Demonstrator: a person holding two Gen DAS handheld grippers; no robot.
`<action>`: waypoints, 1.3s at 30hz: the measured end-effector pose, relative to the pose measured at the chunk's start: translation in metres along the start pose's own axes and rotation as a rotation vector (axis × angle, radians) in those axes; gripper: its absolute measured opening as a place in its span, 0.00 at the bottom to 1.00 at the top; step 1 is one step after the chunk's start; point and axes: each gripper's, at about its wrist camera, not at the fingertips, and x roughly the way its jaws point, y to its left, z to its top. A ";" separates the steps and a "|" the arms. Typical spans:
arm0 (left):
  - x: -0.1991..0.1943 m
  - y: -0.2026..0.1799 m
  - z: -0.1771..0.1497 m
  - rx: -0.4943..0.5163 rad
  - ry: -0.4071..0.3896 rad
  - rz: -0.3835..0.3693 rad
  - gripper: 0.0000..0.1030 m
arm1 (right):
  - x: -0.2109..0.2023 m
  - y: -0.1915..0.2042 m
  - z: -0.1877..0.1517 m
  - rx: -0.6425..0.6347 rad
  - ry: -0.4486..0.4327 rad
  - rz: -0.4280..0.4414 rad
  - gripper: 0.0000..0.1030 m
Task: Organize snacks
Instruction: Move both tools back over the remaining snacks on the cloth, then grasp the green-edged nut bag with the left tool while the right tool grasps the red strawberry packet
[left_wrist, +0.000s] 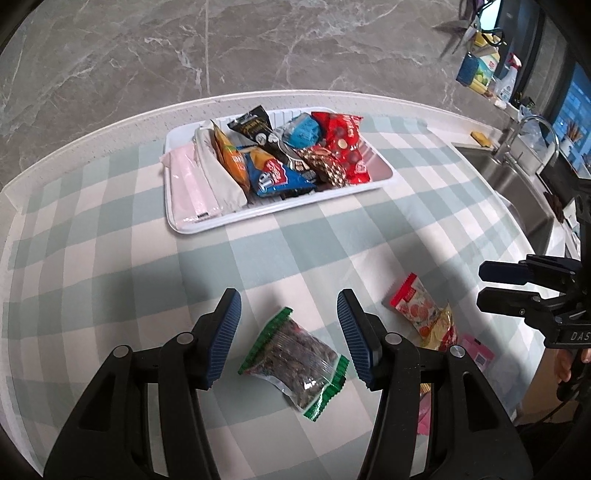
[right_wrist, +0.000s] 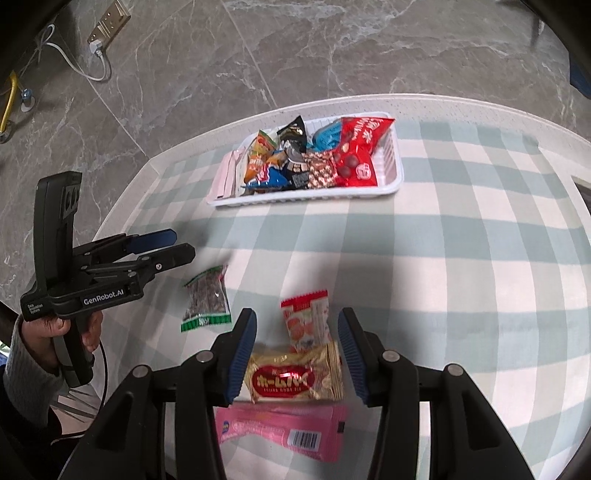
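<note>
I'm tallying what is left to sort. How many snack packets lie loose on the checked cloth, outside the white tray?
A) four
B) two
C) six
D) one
A: outside the white tray, the cloth holds a green-edged packet, a red-topped biscuit packet, a gold pie packet and a pink packet.

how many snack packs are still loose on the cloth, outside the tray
4: the green-edged seed pack on the left, the red cookie pack, the gold pie pack below it, and the pink pack nearest the camera. None seems hidden.
</note>
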 end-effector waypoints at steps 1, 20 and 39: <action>0.001 0.000 -0.001 0.001 0.003 -0.002 0.51 | 0.000 0.000 -0.003 0.002 0.003 -0.004 0.49; 0.022 0.011 -0.041 -0.060 0.104 -0.044 0.51 | 0.001 0.002 -0.040 -0.013 0.050 -0.057 0.50; 0.041 0.019 -0.048 -0.158 0.182 -0.081 0.51 | 0.007 0.005 -0.041 -0.040 0.062 -0.076 0.51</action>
